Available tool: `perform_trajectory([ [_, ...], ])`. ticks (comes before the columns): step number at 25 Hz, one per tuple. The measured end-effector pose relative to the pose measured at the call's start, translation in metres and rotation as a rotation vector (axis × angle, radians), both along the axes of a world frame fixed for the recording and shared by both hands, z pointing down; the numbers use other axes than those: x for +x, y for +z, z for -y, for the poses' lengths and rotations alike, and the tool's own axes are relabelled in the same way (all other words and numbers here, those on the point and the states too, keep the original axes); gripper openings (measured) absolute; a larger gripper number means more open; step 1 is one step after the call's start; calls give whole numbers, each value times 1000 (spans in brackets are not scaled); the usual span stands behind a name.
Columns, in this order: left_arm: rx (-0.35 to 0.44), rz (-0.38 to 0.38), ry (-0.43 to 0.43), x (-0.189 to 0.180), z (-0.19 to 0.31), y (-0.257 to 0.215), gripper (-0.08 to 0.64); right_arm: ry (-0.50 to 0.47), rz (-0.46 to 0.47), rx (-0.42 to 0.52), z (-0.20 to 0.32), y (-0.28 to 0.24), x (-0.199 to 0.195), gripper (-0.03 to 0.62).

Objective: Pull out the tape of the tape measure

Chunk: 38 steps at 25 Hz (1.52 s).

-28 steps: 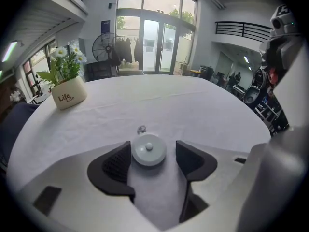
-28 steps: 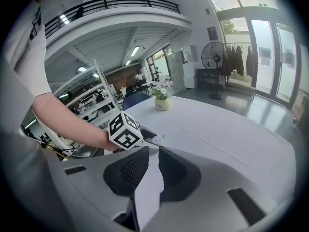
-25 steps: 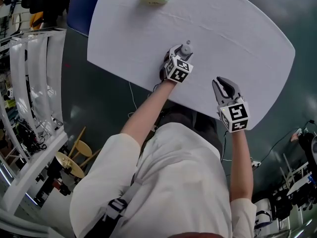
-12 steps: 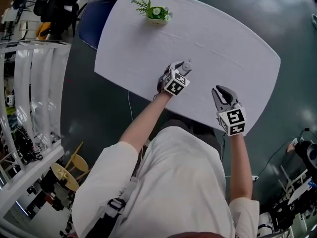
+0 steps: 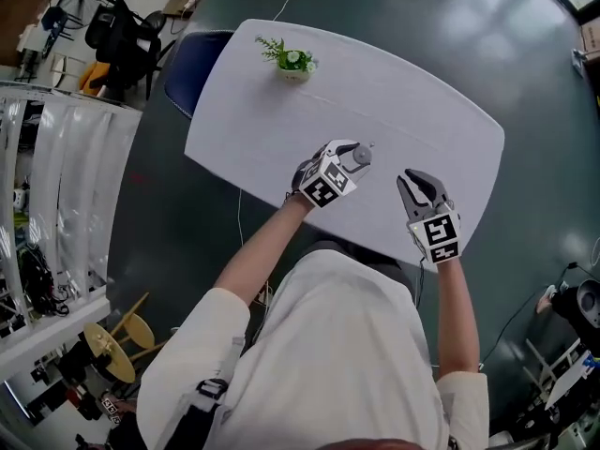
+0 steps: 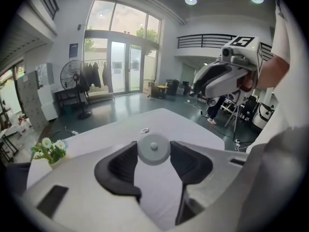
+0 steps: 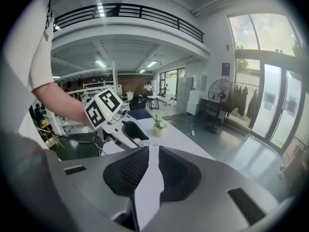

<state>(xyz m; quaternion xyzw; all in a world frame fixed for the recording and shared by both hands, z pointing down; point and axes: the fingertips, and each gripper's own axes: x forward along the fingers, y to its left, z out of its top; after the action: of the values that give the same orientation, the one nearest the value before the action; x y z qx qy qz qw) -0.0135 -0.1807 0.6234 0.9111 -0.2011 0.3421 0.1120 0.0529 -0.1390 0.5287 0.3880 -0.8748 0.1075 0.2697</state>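
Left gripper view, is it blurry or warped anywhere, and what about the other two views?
Left gripper view: strong fisheye with dark corners, and the tape measure is sharp. Right gripper view: same fisheye, with the windows washed out by daylight. Head view: sharp overall, with pale glare patches on the floor.

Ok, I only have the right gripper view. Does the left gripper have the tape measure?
Observer: Yes. In its own view the left gripper has just been closing its jaws and grips the tape measure from both sides.
Operator: Any tape out?
Observer: No length, only a small tab at its far edge.
Operator: Where's my gripper?
Observer: Head view: the right gripper is apart from it, to its right, over the table's near edge.
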Motion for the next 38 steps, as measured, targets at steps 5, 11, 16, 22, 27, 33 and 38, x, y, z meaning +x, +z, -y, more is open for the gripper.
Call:
perform_trajectory([
  [5,-8,-60,42,20,-24,-59,216,-84,-24,91,-9,-37,11,81],
  [11,-23,-89,138,42,-68,-119,216,-211,-142,177,-28,-71,22,92],
  [16,14,-85,173,55,-87,-152,216,-334,-263,244,-42,-82,23,92],
  [22,9,-98,217,64,-100,-178,216,-423,-330,325,-48,-92,20,92],
  [27,13,-94,249,69,-101,-191,216,-478,-377,415,-48,-109,19,92],
  [33,12,-123,275,70,-105,-200,216,-544,-419,442,-49,-110,16,88],
  [38,10,-116,289,67,-104,-200,216,-581,-442,442,-54,-109,12,44],
])
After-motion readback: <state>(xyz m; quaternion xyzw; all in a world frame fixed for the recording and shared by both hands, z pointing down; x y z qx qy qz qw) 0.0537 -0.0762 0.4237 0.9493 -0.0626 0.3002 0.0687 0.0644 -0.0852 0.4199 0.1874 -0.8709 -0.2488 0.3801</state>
